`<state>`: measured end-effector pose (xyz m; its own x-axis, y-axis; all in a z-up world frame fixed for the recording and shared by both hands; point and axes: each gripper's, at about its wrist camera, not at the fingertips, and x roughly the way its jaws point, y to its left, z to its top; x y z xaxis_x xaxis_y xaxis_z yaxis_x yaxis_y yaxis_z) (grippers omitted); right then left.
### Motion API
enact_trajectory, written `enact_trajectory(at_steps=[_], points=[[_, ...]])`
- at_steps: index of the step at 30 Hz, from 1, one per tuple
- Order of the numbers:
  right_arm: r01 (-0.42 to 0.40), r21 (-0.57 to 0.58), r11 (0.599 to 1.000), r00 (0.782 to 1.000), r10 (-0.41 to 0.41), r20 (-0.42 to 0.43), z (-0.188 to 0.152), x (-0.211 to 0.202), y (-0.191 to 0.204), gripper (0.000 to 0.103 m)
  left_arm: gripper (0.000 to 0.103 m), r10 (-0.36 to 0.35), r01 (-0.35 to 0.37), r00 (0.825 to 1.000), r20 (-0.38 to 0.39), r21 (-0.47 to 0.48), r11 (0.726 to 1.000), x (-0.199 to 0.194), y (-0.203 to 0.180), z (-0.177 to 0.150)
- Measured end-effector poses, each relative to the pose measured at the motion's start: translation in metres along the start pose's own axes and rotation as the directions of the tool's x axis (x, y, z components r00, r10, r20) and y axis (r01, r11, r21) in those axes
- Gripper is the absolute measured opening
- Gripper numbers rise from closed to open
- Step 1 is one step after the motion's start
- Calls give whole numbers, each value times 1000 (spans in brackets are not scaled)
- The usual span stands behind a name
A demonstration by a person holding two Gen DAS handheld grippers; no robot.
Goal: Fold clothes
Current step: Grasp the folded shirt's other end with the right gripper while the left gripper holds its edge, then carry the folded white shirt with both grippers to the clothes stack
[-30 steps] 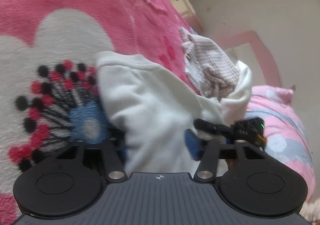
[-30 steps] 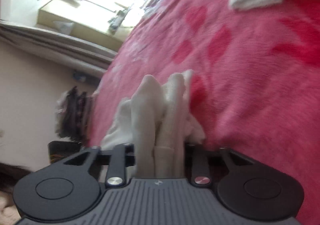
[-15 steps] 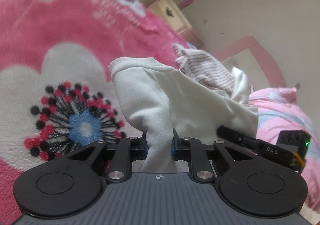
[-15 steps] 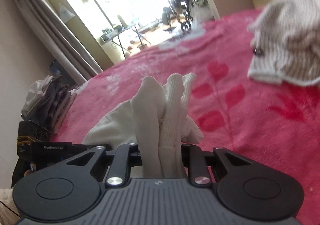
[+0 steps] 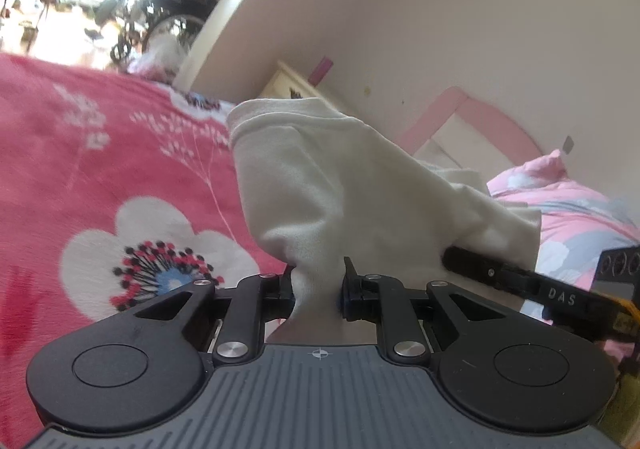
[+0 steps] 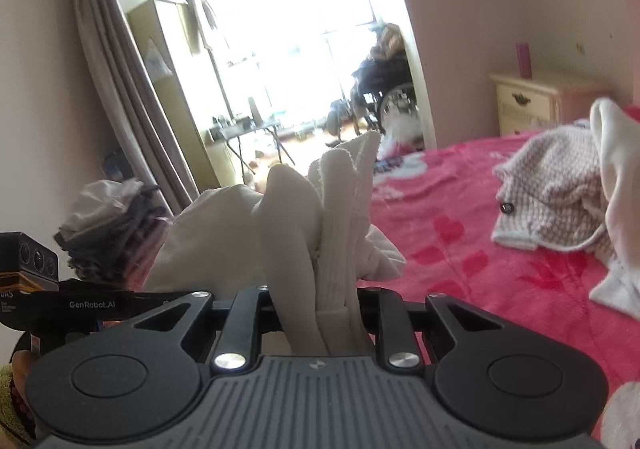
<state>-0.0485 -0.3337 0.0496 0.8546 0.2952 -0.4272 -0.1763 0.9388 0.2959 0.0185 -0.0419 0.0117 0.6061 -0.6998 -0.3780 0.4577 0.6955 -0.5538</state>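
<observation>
While both clamp cloth | left claw (image 5: 318,289) pinches cream garment (image 5: 320,185) above pink bed (image 5: 100,177) | right claw (image 6: 320,305) grips its bunched ribbed end (image 6: 340,217) | knit sweater (image 6: 552,201) lies on bed

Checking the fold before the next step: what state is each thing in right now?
Left gripper: shut on the white garment.
Right gripper: shut on bunched white cloth.
White garment: lifted off the bed, hanging bunched.
Knitted garment: crumpled on the blanket, unfolded.
Nightstand drawer: closed.
</observation>
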Motion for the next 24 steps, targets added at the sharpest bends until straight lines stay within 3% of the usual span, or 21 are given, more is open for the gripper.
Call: enact_trajectory(at_steps=[8,13,15,18,22,24], points=[[-139,-19,990,988,140,68,3,-21,70,22,16,94,-96,989,117,11,995,-95,8,20],[-326,-5,945,943,325,75,14,-14,126,22,16,201,-201,958,203,-25,979,-172,23,37],[-409,3,913,910,408,68,18,-9,150,22,16,253,-249,939,234,-47,967,-207,29,44],[-536,31,843,844,535,37,25,5,188,22,16,339,-333,900,275,-69,940,-257,36,53],[-680,110,725,728,685,-14,30,38,238,22,16,467,-465,820,331,-89,881,-315,42,60],[-721,144,678,681,731,-39,29,57,263,22,16,528,-521,780,337,-120,845,-334,53,63]])
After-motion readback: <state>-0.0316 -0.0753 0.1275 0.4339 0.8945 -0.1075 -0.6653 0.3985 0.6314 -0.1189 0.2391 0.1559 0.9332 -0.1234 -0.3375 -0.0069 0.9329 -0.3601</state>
